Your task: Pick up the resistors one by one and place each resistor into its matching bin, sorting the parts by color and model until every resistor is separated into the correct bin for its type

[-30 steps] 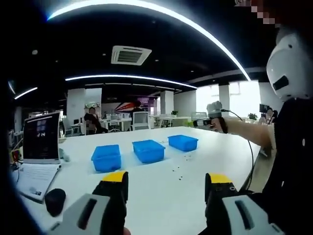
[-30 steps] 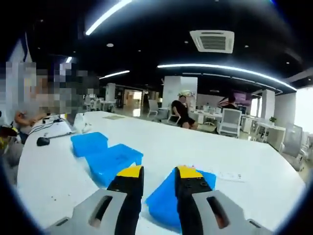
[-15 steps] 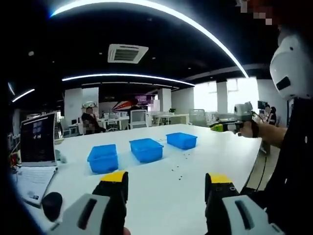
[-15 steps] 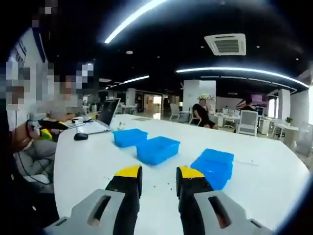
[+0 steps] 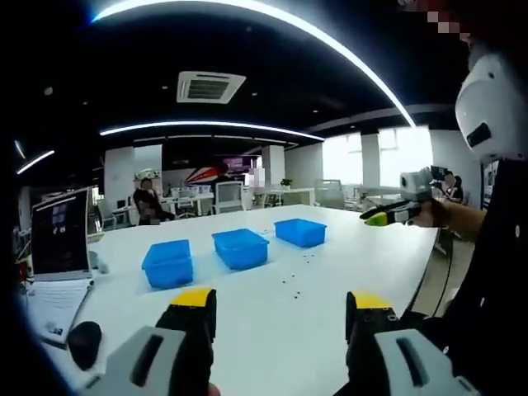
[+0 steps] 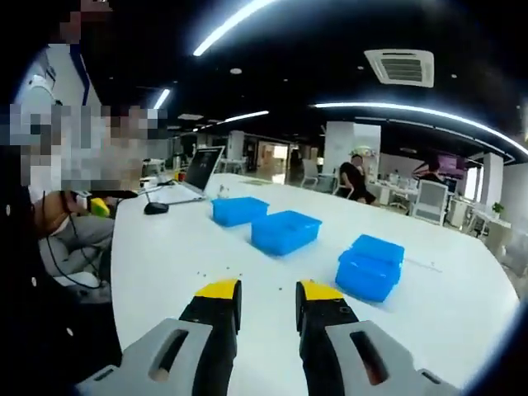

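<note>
Three blue bins (image 5: pixel 240 247) sit in a row on a white tabletop (image 5: pixel 280 322). Left gripper (image 5: pixel 280 309) fingers wide, empty; right gripper (image 6: pixel 268 299) fingers narrow, empty.

Curved ceiling light strips (image 5: pixel 247 12) glare at twelve o'clock; the ceiling stays dark, the white table (image 5: pixel 280 313) bright; edges bend.

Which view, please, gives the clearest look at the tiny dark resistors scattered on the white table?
The left gripper view: the tiny dark resistors form a visible trail on the white table before the blue plastic bins. In the right gripper view, a few faint specks show.
</note>
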The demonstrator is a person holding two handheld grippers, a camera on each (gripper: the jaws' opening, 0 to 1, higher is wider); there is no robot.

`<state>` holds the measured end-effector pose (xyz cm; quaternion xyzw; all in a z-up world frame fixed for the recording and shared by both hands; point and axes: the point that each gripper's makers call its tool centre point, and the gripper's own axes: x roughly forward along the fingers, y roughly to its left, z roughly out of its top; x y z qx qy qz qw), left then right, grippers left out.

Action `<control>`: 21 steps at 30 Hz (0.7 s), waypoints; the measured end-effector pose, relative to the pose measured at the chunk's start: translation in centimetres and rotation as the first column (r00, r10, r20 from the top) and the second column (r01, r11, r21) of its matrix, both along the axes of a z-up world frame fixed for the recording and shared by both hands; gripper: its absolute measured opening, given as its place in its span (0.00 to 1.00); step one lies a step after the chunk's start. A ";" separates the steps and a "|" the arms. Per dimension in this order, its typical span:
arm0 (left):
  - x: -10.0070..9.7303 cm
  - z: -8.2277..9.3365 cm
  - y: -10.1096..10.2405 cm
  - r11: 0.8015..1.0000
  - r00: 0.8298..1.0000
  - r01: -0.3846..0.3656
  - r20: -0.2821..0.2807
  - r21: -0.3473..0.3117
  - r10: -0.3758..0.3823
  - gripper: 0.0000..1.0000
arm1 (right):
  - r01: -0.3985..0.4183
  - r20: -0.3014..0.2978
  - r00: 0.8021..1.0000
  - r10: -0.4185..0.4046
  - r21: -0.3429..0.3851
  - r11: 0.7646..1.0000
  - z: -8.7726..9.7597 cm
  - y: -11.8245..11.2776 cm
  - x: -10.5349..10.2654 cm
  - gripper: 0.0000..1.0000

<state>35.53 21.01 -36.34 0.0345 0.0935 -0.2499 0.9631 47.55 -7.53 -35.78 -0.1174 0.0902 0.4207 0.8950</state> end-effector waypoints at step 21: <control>-1.0 0.4 0.9 1.000 1.000 -0.023 0.010 -0.002 0.023 0.65 | -0.418 -0.045 0.900 0.433 -0.364 0.832 0.6 8.3 2.6 0.28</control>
